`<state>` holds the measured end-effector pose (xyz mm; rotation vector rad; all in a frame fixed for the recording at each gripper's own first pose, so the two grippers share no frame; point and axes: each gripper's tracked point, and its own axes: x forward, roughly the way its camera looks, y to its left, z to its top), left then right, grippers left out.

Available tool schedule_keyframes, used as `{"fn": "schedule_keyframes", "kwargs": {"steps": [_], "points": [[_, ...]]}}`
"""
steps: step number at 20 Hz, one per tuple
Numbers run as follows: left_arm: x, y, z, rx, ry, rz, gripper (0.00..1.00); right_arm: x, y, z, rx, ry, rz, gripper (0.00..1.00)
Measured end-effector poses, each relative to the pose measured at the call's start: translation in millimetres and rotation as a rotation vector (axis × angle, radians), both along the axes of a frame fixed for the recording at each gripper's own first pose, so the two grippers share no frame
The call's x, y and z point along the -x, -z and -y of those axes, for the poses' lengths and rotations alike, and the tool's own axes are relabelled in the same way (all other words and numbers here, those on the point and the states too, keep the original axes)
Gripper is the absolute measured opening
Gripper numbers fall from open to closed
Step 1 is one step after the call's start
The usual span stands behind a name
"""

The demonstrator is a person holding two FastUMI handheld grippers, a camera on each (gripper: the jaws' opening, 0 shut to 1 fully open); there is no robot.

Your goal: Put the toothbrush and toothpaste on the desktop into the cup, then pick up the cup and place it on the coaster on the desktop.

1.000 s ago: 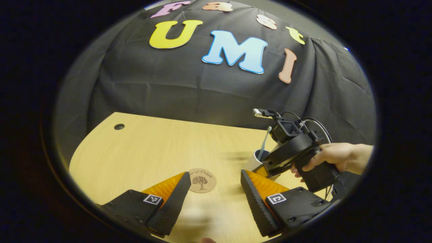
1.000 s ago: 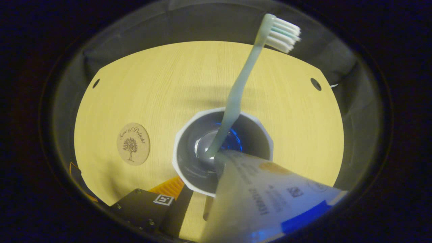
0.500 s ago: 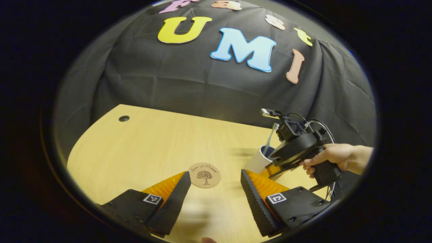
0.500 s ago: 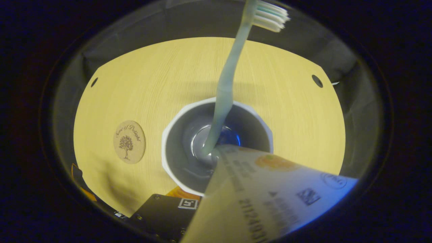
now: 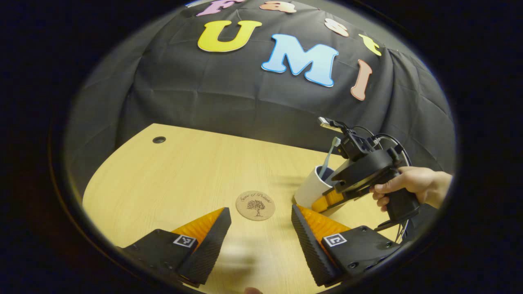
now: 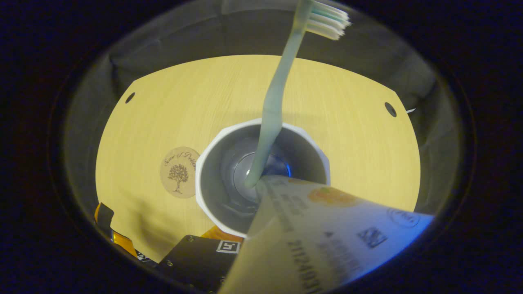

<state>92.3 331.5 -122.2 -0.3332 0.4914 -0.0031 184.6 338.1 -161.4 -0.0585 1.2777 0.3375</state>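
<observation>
In the left gripper view the left gripper (image 5: pixel 259 241) hangs low over the wooden tabletop (image 5: pixel 184 175) with its fingers spread wide apart and nothing between them; the round cork coaster (image 5: pixel 255 205), printed with a tree, lies flat on the tabletop just beyond the gap between the fingers; to the right of the coaster stands the white cup (image 5: pixel 311 188), apart from it, with the pale green toothbrush (image 5: pixel 329 155) leaning out of its mouth, bristles uppermost; the right gripper (image 5: pixel 327 200), held by a person's hand (image 5: pixel 408 185), reaches to the cup from the right, and one of its fingers lies against the cup's lower wall; whether both fingers press on the cup cannot be told.

In the right gripper view the camera looks down into the cup (image 6: pixel 212 147); the toothbrush (image 6: pixel 273 110) stands with its handle end on the cup's bottom and its stem resting on the far rim; the toothpaste tube (image 6: pixel 327 232) slants into the cup from the near side, its narrow end down inside and its broad end close to the lens; the coaster (image 6: pixel 179 172) lies just left of the cup, its edge partly hidden behind the cup's rim; a small dark hole (image 6: pixel 390 109) shows near the tabletop's far right corner.
</observation>
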Motion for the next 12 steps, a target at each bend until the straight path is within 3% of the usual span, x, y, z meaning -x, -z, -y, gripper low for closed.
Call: {"fn": "schedule_keyframes", "kwargs": {"steps": [12], "points": [[39,6,-37,0.012,-0.070,-0.018,0.97,12,-16,-86,-0.032,-0.106,0.009,0.24]]}}
